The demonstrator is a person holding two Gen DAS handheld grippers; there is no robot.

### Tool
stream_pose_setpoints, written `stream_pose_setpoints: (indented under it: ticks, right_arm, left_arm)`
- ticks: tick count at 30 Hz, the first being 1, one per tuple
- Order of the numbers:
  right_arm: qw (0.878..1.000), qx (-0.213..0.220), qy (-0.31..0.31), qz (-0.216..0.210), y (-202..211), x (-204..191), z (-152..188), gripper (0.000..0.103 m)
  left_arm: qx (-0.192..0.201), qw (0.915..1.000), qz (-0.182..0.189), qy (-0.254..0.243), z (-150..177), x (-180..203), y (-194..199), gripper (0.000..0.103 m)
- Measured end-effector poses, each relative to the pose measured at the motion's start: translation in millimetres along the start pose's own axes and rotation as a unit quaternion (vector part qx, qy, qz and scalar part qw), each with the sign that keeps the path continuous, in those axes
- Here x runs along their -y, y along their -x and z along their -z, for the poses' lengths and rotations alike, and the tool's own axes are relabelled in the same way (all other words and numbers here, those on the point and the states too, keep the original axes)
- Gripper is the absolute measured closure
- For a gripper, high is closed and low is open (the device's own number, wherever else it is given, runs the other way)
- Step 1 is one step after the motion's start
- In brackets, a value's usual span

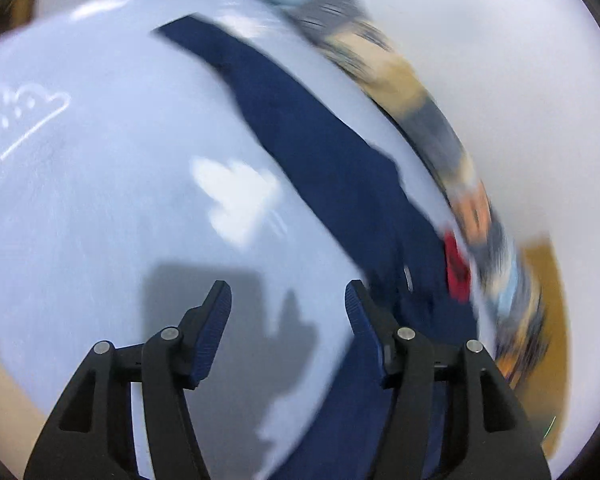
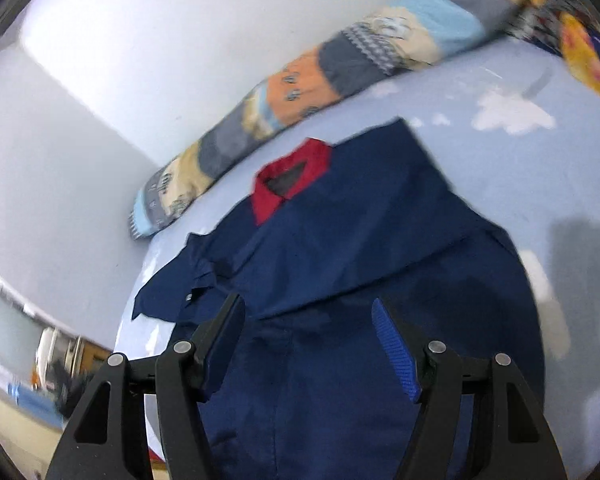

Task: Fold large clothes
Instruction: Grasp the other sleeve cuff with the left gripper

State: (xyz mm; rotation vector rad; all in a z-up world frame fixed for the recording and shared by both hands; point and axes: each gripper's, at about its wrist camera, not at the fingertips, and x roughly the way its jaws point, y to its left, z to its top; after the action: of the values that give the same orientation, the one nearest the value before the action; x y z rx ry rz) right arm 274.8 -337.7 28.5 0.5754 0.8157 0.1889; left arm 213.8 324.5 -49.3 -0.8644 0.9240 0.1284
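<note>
Light blue bed sheet (image 2: 480,168) with white cloud prints; patchwork bolster (image 2: 300,92) lay along its far edge against the white wall (image 2: 140,40).

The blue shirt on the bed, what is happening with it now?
A person with a gripper in each hand is folding a navy shirt with a red collar on a light blue bedsheet. One side looks already folded over. Both the left gripper and the right gripper are open above the fabric, holding nothing. A patchwork quilt lies along the wall.
</note>
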Motion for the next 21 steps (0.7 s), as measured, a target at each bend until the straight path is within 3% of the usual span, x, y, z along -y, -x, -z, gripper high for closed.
stream_pose_setpoints:
  ticks: [3, 8, 13, 16, 21]
  right_arm:
    - [1.0, 0.002, 0.023, 0.01, -2.3, -5.4, -4.3, 0.034]
    - [1.0, -0.019, 0.0, -0.011, -13.4, 0.0, -4.6, 0.034]
    - [1.0, -0.03, -0.009, -0.001, -27.4, -1.5, -4.4, 0.034]
    - [1.0, -0.027, -0.007, 0.001, -31.8, -7.8, -4.2, 0.034]
    - [0.999, -0.029, 0.021, 0.007, -43.0, -23.0, -2.1, 0.034]
  left_arm:
    - [0.015, 0.9963, 0.017, 0.083, -51.4, -30.2, -30.0, 0.045]
    - [0.063, 0.9871, 0.037, 0.142, -121.8, -41.9, -74.9, 0.045]
    - [0.088, 0.9773, 0.049, 0.187, -163.3, -48.9, -122.9, 0.047]
    - [0.084, 0.9728, 0.089, 0.197, -174.2, -59.9, -145.5, 0.049]
    - [0.13, 0.963, 0.124, 0.201, -202.9, -68.6, -159.9, 0.052]
